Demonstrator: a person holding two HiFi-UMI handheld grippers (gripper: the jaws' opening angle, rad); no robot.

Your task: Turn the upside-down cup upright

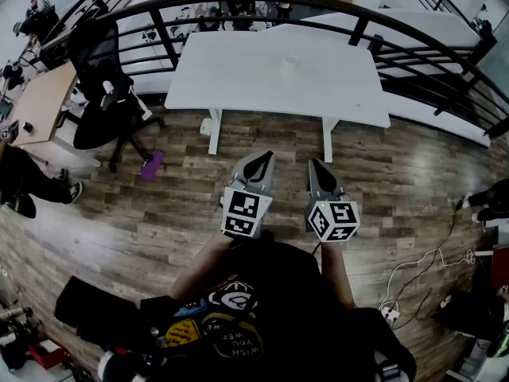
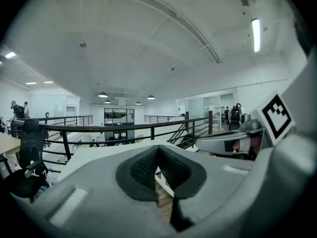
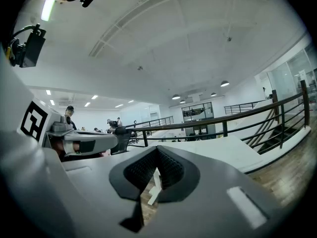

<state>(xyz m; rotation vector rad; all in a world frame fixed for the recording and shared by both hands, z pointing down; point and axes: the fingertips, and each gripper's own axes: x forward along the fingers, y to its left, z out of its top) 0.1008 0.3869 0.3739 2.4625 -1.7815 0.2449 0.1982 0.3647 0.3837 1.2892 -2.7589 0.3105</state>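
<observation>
A white table [image 1: 238, 78] stands ahead of me on the wooden floor. Near its middle lies a faint pale shape [image 1: 291, 69], too dim to tell as a cup. My left gripper [image 1: 261, 159] is held close to my body, short of the table's front edge, its jaws shut with nothing between them. Beside it, my right gripper [image 1: 316, 165] is likewise shut and empty. In the left gripper view the dark pads [image 2: 143, 168] meet, with the table top beyond them. The right gripper view shows the same closed pads [image 3: 171, 168] and the left gripper [image 3: 84, 143] alongside.
A black railing [image 1: 318, 6] curves behind the table. A black office chair [image 1: 103, 86] and a wooden desk [image 1: 40, 102] stand at the left, with a purple object [image 1: 152, 165] on the floor. Cables [image 1: 413, 277] lie on the floor at the right.
</observation>
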